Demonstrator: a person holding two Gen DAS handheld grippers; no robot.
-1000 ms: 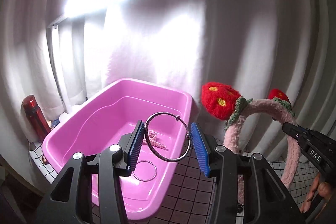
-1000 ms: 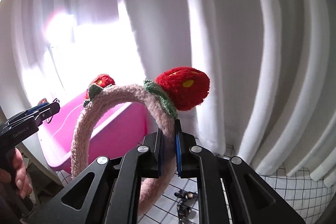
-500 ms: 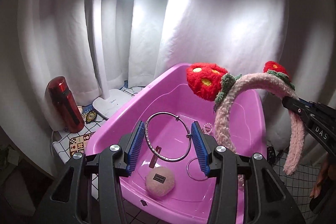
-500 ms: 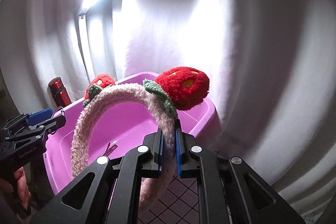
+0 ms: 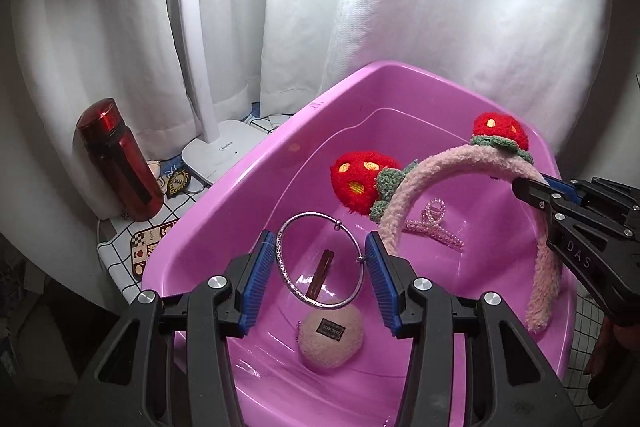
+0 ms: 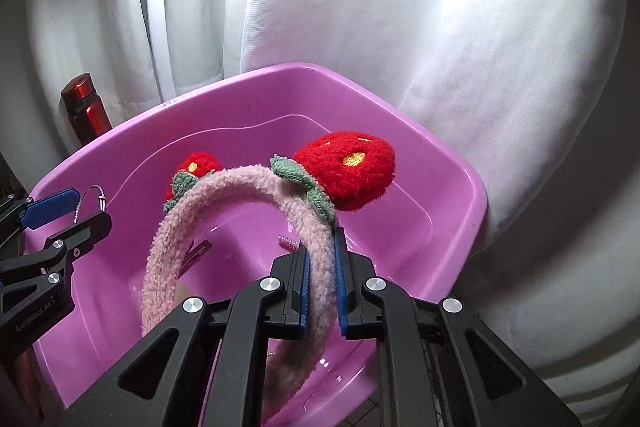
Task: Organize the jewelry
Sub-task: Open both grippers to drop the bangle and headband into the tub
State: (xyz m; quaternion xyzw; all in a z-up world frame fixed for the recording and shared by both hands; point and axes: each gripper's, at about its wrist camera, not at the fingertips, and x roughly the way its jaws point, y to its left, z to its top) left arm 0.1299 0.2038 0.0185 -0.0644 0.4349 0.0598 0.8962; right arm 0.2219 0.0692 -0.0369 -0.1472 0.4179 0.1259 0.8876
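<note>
The pink plastic tub [image 5: 256,183] fills the middle of both views; it looks rigid and smooth-walled, so anything let go inside probably slides toward its floor.

Over its right half hangs the fuzzy pink headband [image 6: 240,183] with red strawberry pompoms [image 6: 348,175]. It seems light, springy under the pile and easy to snag. The right gripper [image 6: 322,279], lower centre of its own view, is nearly closed, pinching one side of the band, a sound place because the plush gives under the pads.

The left gripper [image 5: 320,267], lower centre of its view, stands about half open with the thin silver bangle [image 5: 320,259] spanning its pads by the rim. That hoop is likely light, stiff and slippery.

On the tub floor lie a pearl claw clip [image 5: 434,223], a brown hair clip [image 5: 320,273] and a round plush piece [image 5: 332,341].
</note>
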